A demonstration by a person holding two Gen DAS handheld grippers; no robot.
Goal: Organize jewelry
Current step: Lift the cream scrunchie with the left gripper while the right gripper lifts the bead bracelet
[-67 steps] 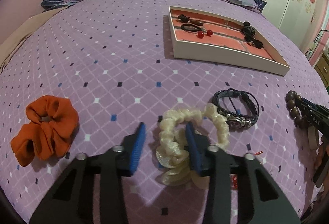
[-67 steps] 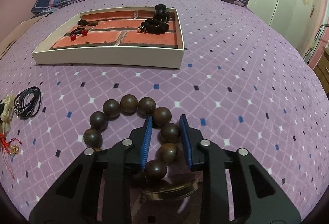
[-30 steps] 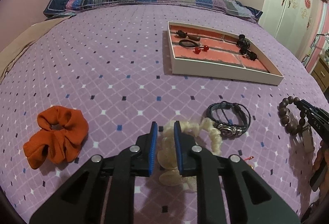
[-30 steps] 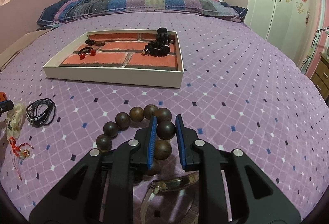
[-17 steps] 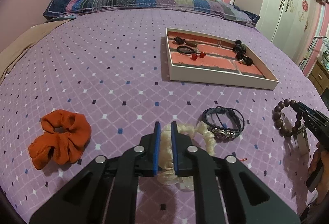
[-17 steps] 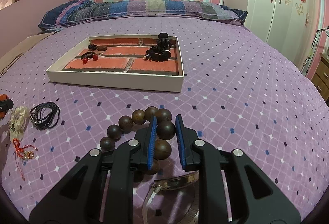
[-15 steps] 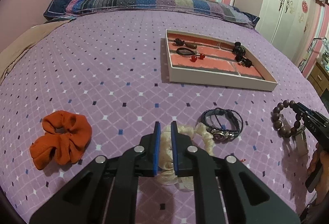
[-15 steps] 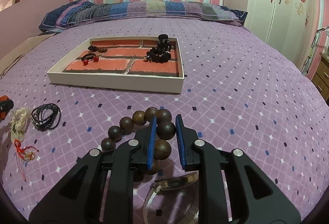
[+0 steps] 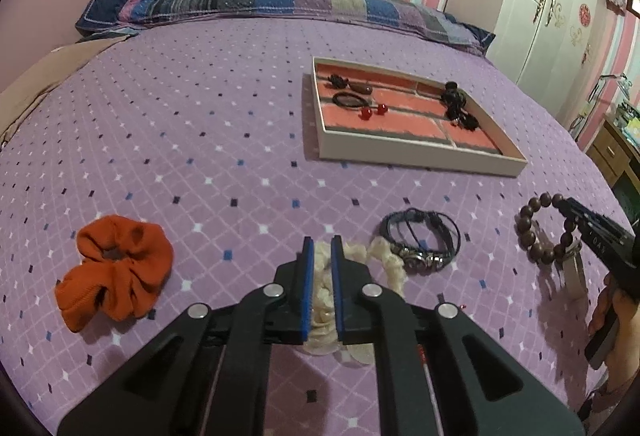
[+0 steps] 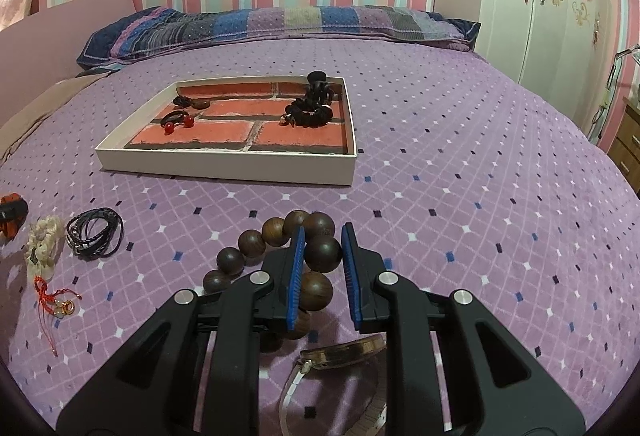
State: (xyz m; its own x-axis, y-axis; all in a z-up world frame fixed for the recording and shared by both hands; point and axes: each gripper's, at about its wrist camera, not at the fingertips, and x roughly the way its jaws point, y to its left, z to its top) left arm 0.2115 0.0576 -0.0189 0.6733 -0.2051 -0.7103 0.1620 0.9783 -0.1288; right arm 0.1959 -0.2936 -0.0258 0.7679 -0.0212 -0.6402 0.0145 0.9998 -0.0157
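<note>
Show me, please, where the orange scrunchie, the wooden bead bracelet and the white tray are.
orange scrunchie (image 9: 116, 272): left wrist view, on its gathered fabric.
wooden bead bracelet (image 10: 322, 254): right wrist view, on the bead between the blue pads.
white tray (image 10: 224, 165): right wrist view, on its near outer wall.

We counted two scrunchies, orange at nine o'clock and cream at six, one tray, one bead bracelet, one cord bracelet.
</note>
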